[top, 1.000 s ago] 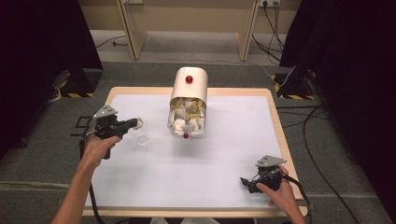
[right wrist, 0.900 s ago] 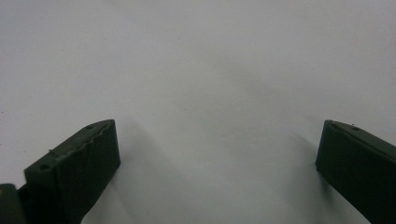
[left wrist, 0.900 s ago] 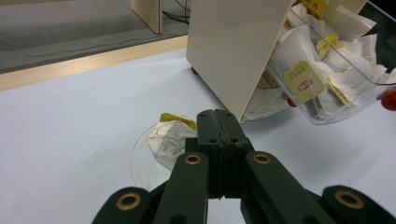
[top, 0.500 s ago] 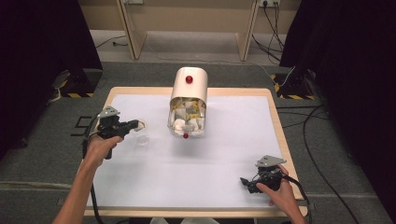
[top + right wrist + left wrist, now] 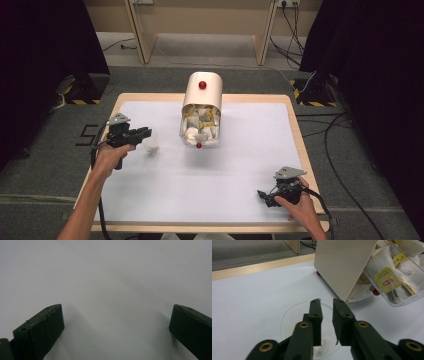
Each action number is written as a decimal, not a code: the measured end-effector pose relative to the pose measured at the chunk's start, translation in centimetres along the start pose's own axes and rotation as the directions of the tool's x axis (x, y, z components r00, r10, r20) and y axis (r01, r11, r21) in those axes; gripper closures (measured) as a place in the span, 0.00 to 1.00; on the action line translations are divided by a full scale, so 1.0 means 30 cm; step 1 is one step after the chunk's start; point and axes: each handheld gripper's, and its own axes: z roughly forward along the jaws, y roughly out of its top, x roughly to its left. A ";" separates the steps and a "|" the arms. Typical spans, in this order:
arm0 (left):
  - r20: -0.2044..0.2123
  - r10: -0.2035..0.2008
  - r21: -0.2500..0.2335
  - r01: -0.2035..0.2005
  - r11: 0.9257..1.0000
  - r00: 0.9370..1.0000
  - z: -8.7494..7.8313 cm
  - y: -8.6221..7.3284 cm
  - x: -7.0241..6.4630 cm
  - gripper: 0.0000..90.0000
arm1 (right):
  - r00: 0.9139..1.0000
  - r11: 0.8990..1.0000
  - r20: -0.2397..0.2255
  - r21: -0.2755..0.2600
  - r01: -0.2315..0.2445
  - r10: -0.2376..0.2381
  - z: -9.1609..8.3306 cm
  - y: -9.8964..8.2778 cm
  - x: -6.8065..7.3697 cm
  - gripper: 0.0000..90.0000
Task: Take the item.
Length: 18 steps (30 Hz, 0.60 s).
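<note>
Since the earlier pictures the left gripper (image 5: 145,132) has drifted only a little above the white mat, and its jaws have just been opening; now a narrow gap stands between them, and no thing is held in that gap. In the left gripper view the two black jaws (image 5: 327,315) hang over a clear plastic cup (image 5: 292,322), which stands upright on the mat with its round mouth up, so its axis is vertical. The cup is transparent and thin-walled, and something pale and small lies at its bottom; I cannot tell what it is. In the high view the cup (image 5: 151,148) is just beside the jaw tips, left of the dispenser.

Behind the cup stands the tea bag dispenser (image 5: 201,107), a cream box with a rounded top and a red knob, and its long axis runs from the far side of the table toward the person. Its clear front bin (image 5: 397,277) is full of white tea bags. One bag carries a yellow tag (image 5: 387,280) with a red label, but the writing is too small to read.

At the near right corner the right gripper (image 5: 267,196) rests low on the mat. Its jaws stand wide apart in the right gripper view, with bare white mat (image 5: 112,290) between them.

The wooden table (image 5: 295,130) shows its rim around the mat.
</note>
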 end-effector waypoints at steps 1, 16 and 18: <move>-0.001 -0.005 -0.003 0.005 1.000 1.000 -0.003 0.001 -0.002 0.76 | 1.000 1.000 0.000 0.000 0.000 0.000 0.000 0.000 0.000 0.00; -0.009 -0.001 0.008 0.001 1.000 1.000 -0.055 -0.022 -0.079 0.16 | 1.000 1.000 0.000 0.000 0.000 0.000 0.000 0.000 0.000 0.00; -0.003 0.002 0.002 -0.002 1.000 1.000 -0.058 -0.027 -0.088 0.16 | 1.000 1.000 0.000 0.000 0.000 0.000 0.000 0.000 0.000 0.00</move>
